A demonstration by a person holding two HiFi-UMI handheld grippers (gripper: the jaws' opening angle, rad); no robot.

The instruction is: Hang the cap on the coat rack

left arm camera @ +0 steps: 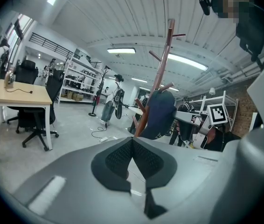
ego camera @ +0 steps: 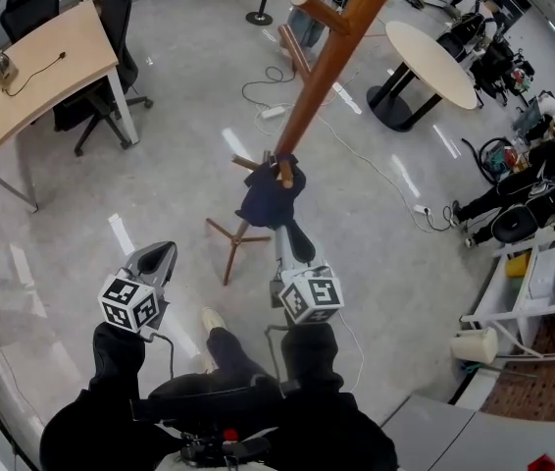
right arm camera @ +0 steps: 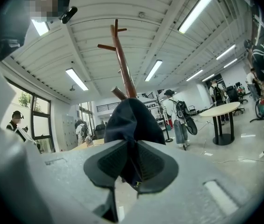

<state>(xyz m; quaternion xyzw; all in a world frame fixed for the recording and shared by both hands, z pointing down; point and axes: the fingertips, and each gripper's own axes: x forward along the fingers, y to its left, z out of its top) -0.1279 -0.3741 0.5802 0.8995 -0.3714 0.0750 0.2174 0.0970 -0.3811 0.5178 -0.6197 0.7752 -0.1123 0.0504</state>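
Pretty roomy office: glossy grey floor (ego camera: 160,214), a pale wooden rectangular desk (ego camera: 52,57) with a black wheeled office chair (ego camera: 113,18), a round white table (ego camera: 434,57), long ceiling strip lights (right arm camera: 195,10) overhead.

The coat rack (ego camera: 328,62) stood in the middle, its pegs (ego camera: 315,10) jutting sideways and its splayed legs (ego camera: 230,241) spreading low. Left of the coat rack, bare floor (ego camera: 170,180) lay open up to the desk (ego camera: 42,67). Just behind it a corded power strip (ego camera: 275,112) lay on the floor; right of it stood the round table (ego camera: 434,62).
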